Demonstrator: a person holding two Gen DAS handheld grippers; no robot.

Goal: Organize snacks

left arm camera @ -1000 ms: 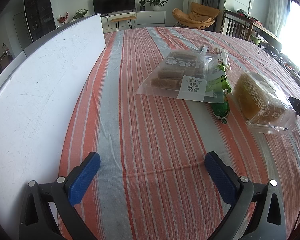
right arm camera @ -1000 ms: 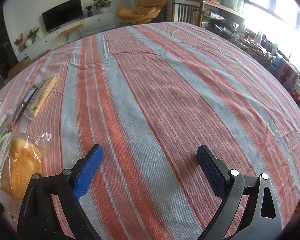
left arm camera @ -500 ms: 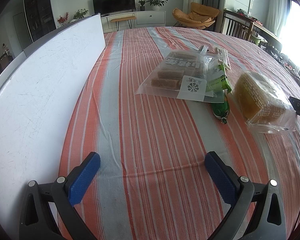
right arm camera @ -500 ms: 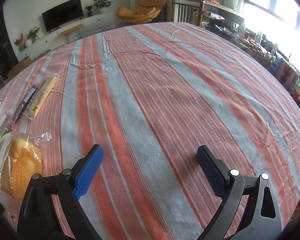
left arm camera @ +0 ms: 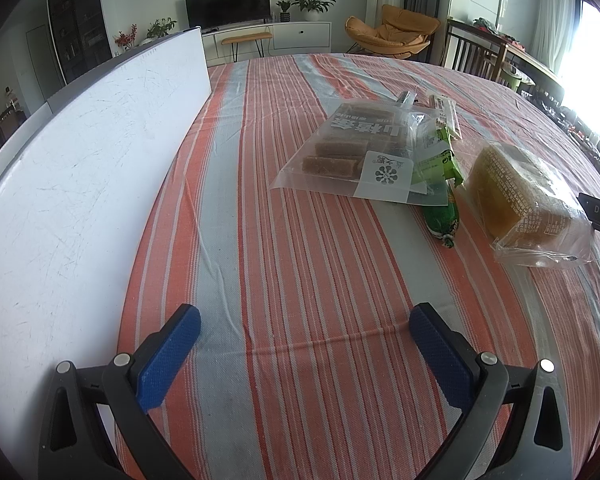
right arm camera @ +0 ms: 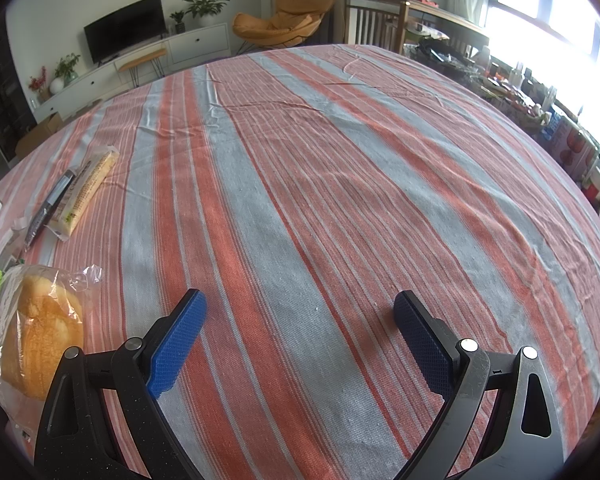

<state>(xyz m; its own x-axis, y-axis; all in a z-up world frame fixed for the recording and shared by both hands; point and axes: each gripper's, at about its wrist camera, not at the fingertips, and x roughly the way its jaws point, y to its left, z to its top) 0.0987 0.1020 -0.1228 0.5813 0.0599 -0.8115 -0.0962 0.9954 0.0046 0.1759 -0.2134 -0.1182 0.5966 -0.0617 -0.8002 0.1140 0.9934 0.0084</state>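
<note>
Snacks lie in a loose cluster on the striped tablecloth (left arm camera: 300,240), ahead and to the right of your left gripper (left arm camera: 306,330). Nearest the middle is a clear bag of brown bars (left arm camera: 352,152), lying flat with white lettering on top. Its right edge overlaps a green packet (left arm camera: 442,216), which pokes out toward you. Just right of that sits a bagged bread loaf (left arm camera: 516,192), its loose plastic end pointing your way. Behind the clear bag you can make out two slim packets, a pale stick pack (left arm camera: 446,110) and a dark one (left arm camera: 406,98) beside it; they are too small in this view to tell whether they touch.

A white board (left arm camera: 80,184) stands on edge along the left side of the cloth.

Your left gripper hovers over bare cloth with its blue pads spread wide and nothing between them. Your right gripper (right arm camera: 300,320) is likewise wide apart and empty, over bare cloth, with the bread loaf (right arm camera: 40,340) just off its left finger and the stick pack (right arm camera: 86,196) farther up on the left.
</note>
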